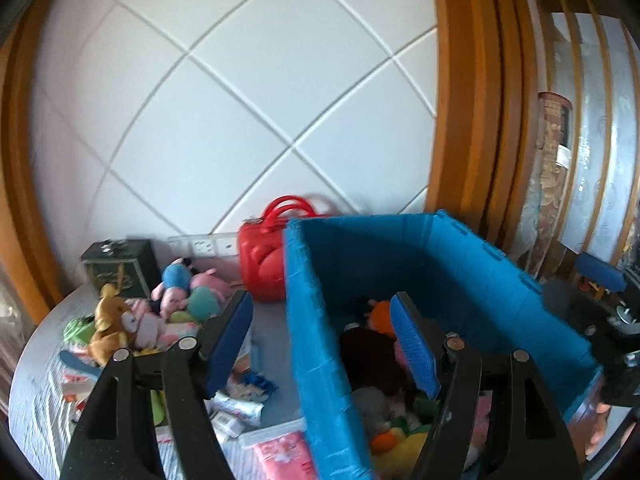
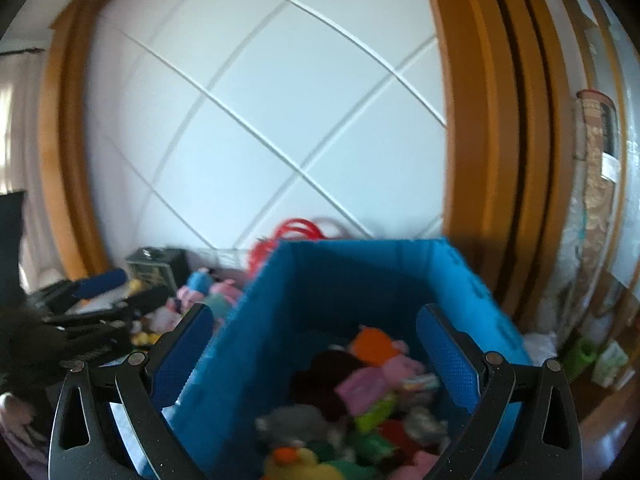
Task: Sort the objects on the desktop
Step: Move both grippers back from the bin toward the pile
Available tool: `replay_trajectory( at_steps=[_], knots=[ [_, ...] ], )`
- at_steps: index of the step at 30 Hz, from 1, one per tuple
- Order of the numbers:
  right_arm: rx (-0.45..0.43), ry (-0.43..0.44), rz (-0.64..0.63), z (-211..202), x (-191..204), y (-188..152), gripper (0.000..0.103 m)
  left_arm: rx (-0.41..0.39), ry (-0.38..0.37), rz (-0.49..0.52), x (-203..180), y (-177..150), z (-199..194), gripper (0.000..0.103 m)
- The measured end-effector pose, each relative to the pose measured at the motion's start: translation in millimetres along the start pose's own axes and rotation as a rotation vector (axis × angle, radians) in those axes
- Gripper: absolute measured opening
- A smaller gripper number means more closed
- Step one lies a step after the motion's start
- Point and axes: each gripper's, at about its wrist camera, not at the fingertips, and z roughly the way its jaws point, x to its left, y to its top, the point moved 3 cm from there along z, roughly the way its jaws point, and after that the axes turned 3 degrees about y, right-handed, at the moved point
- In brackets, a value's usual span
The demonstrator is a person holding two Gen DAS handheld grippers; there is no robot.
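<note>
L gripper [image 1: 322, 316]: jaws apart, nothing clamped. It straddles the near-left wall of the blue bin [image 1: 308, 320]; L finger outside over the table, R finger inside above the toys.

R gripper [image 2: 314, 334]: jaws wide apart, empty. L finger outside the bin [image 2: 256, 320], R finger inside, above the contents. View blurred.

Bin: at the table's right side, open top, already part full w/ plush toys [image 2: 360, 384]: orange, pink, grey, yellow, green, dark brown. Individual items hard to tell (blur).

Table [image 1: 36, 384], unsorted stuff left of the bin:
- plush pile [image 1: 180, 292] near the back edge: blue, pink, teal; brown plush [image 1: 110, 320] toward the left edge
- red bag [image 1: 266, 256] at the back edge, just beside the bin's rear-left corner
- dark box [image 1: 120, 266] at the back-left, against the wall
- small packets [image 1: 240, 404] and a pink pack [image 1: 280, 454] at the near edge, beside the bin wall

L gripper also shows at the left of the R wrist view [image 2: 100, 300], over the table.
</note>
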Motion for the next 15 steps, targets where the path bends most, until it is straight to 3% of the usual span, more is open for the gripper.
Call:
replay_trajectory(
  at_steps=[10,15],
  knots=[
    [-0.015,0.111,-0.032,11,90,-14,0.103,0.004,0.1,-0.143,110,-46,-30,0.071],
    [-0.004,0.172,-0.014,27,134,-21,0.103,0.024,0.192,-0.171,172,-74,-37,0.071]
  ],
)
